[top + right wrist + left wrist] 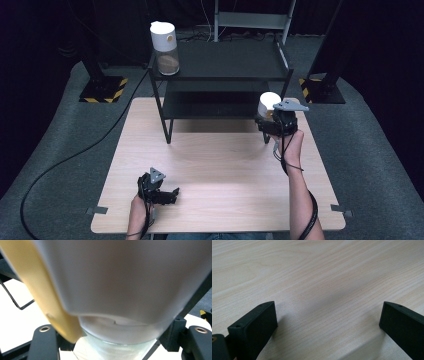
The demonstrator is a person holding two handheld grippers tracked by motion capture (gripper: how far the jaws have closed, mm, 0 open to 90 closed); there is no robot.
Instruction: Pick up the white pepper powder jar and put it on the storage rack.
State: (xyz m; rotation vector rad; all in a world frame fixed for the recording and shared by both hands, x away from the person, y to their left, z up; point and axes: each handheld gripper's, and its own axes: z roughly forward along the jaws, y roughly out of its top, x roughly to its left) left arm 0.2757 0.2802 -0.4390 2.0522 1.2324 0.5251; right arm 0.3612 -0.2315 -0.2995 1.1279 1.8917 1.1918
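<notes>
High view: right gripper (272, 121) pinching a white-lidded jar (268, 104), held in the air beside the right end of the black shelf rack (220, 75); left gripper (170, 194) resting on the wooden table (225, 170), jaws spread with nothing between them

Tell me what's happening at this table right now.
A person works at a wooden table with a tool in each hand. The right tool is shut on a white-lidded jar, holding it up beside the right end of a black two-tier shelf. A similar jar with brown contents stands on the shelf's top left corner. The left tool rests low over bare tabletop, jaws open with nothing between them.
</notes>
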